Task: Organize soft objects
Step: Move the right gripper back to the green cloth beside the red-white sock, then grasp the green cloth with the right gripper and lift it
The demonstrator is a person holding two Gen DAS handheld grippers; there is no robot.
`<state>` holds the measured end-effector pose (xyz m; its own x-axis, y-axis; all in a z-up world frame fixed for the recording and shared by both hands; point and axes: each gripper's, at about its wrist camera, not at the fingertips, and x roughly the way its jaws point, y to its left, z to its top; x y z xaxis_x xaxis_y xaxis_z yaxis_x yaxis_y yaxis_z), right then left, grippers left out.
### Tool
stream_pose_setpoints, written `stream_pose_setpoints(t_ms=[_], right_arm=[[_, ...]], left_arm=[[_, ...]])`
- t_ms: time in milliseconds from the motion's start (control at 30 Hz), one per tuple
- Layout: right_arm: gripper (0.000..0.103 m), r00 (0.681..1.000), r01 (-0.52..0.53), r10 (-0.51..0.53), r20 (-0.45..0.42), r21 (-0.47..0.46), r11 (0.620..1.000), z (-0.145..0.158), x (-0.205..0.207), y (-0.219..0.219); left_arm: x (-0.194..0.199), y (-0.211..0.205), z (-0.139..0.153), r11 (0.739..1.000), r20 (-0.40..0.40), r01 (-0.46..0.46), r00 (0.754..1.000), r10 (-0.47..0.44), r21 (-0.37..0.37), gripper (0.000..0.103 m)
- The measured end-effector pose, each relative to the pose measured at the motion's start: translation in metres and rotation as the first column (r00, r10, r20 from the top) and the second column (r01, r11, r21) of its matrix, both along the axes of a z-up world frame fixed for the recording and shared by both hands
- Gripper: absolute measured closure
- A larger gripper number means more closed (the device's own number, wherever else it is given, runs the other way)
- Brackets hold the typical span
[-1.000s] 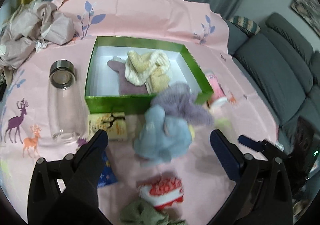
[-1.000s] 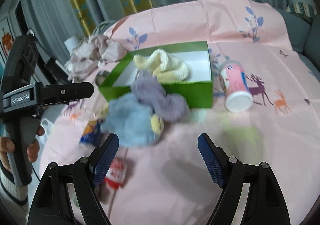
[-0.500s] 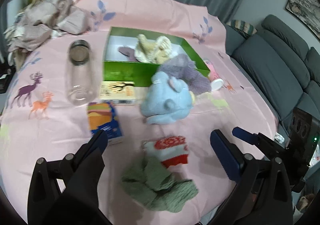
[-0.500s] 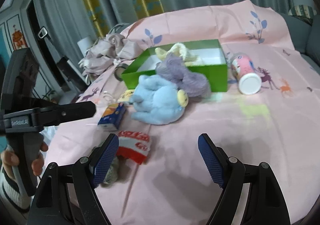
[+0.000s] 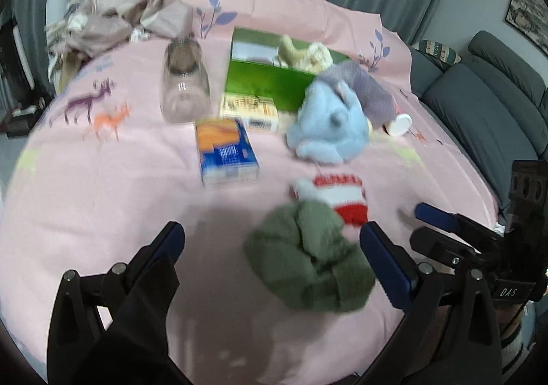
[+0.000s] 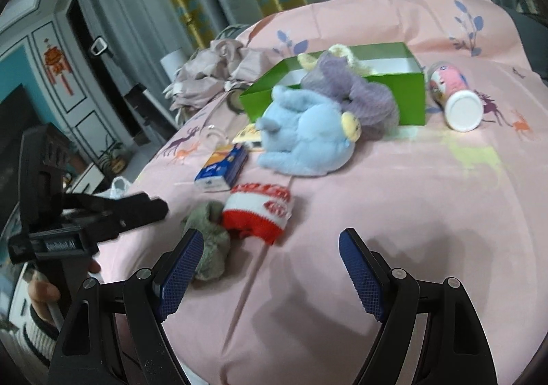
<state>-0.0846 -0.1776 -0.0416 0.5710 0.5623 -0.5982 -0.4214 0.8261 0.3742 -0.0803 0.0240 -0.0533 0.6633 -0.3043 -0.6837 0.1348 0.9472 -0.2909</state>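
My left gripper point(image 5: 270, 241) is open and hovers over a crumpled green knit cloth point(image 5: 308, 258), which lies near its right finger without touching the pads. A red-and-white knit piece point(image 5: 337, 193) lies just beyond it. Farther off, a blue plush toy point(image 5: 328, 125) and a purple knit point(image 5: 363, 87) lean against the green box point(image 5: 267, 80), which holds a cream knit point(image 5: 304, 53). My right gripper point(image 6: 270, 244) is open and empty, with the green knit cloth point(image 6: 209, 241) by its left finger and the red-and-white piece point(image 6: 260, 210) ahead.
On the pink cloth lie a glass bottle point(image 5: 185, 84), a blue-and-orange carton point(image 5: 226, 150), a yellow packet point(image 5: 250, 107) and a pink bottle point(image 6: 455, 94) on its side. Crumpled beige fabric point(image 5: 116, 18) sits at the back left. A grey sofa point(image 5: 486, 104) stands at the right.
Both grippers have drawn back from the green box and sunk lower. The green knit cloth and red-and-white piece now lie close in front of them. Both pairs of jaws stayed open.
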Motion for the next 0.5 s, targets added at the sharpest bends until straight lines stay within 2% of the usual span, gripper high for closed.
stream_pose_setpoints(t_ms=[133,267,333,500], right_arm=[[0.021,0.994,-0.109,0.11,-0.012,0.068,0.992,-0.009,-0.011,0.012],[0.021,0.978,-0.208,0.208,0.015,0.036,0.977,-0.013,-0.021,0.039],[0.021,0.972,-0.237,0.236,0.012,0.028,0.971,-0.015,-0.02,0.049],[0.021,0.965,-0.258,0.259,0.035,-0.017,0.966,-0.016,-0.017,0.063]], left_arm=[[-0.01,0.004,-0.004,0.996,0.0,0.036,0.999,-0.036,-0.079,0.001],[-0.009,0.005,-0.002,0.987,-0.005,0.06,0.998,-0.062,-0.152,0.002],[-0.005,0.003,-0.003,0.984,-0.014,0.07,0.997,-0.073,-0.166,0.002],[0.007,0.0,-0.012,0.977,-0.059,0.083,0.994,-0.096,-0.198,0.018]])
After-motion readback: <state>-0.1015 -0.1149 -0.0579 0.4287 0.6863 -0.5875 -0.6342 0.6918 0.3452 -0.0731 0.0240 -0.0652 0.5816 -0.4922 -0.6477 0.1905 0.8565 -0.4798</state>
